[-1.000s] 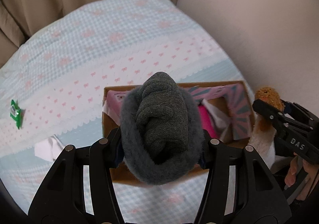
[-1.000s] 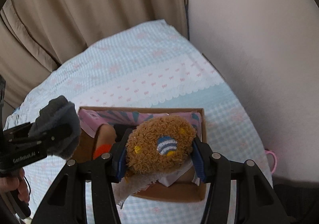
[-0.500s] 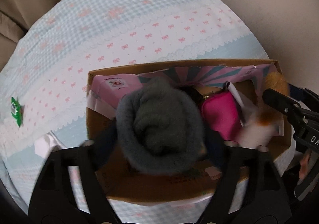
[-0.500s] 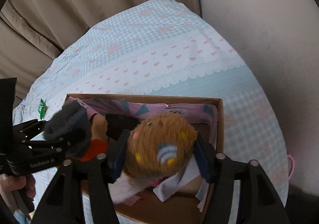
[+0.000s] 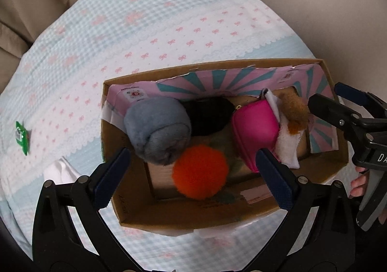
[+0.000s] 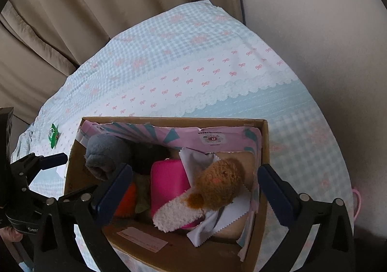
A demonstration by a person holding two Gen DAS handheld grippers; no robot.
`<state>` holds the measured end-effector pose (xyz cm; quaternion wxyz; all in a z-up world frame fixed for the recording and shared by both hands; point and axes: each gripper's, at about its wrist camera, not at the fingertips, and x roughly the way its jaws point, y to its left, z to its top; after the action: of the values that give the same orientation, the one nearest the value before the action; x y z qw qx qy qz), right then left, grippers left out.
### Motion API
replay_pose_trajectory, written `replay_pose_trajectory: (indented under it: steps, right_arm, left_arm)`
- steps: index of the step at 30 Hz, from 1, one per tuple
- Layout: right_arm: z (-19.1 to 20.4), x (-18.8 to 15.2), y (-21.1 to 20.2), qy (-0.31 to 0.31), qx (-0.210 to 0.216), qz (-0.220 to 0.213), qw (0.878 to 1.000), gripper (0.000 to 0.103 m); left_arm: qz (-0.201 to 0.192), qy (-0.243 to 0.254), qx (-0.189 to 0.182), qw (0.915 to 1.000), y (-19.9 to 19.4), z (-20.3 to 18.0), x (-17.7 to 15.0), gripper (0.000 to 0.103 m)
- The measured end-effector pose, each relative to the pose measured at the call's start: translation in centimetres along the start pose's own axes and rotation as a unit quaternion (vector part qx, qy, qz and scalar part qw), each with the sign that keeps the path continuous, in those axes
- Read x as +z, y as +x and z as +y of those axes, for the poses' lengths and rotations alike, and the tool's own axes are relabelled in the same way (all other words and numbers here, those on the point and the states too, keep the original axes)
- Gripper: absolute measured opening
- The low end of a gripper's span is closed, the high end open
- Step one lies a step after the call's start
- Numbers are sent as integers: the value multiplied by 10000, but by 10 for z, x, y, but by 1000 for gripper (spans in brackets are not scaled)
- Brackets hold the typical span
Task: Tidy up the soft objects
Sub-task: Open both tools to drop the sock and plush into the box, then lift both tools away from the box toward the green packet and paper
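Lying in the cardboard box (image 5: 135, 214), the grey sock roll (image 5: 157, 130) sits far left and the brown plush toy (image 6: 215, 187) right, beside a pink pouch (image 5: 255, 130). Left gripper (image 5: 193, 168) and right gripper (image 6: 194, 185) hover spread wide, holding nothing.

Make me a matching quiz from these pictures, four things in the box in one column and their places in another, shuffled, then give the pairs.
Things:
1. grey sock roll
2. orange pompom
3. pink pouch
4. brown plush

Places in the box, seen from the left wrist camera:
A. right end, on a white cloth
B. left end, by the wall
C. near side, middle
D. between the black item and the plush

Pairs: 1-B, 2-C, 3-D, 4-A
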<state>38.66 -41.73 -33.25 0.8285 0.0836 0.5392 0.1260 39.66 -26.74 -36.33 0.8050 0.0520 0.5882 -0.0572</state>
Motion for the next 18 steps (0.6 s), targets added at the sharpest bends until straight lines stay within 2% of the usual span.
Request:
replay_pose_trajectory:
  steps: [9,18]
  right_arm:
    - [15,-1,-33,186,-35,-137,9997,103]
    - [51,5,-102,66,-339,-480,9982,103]
  left_arm:
    - [-206,-4,-41,9998,-39,5,-7,103]
    - [-762,-157,-200,9968,-118,19,-25,103]
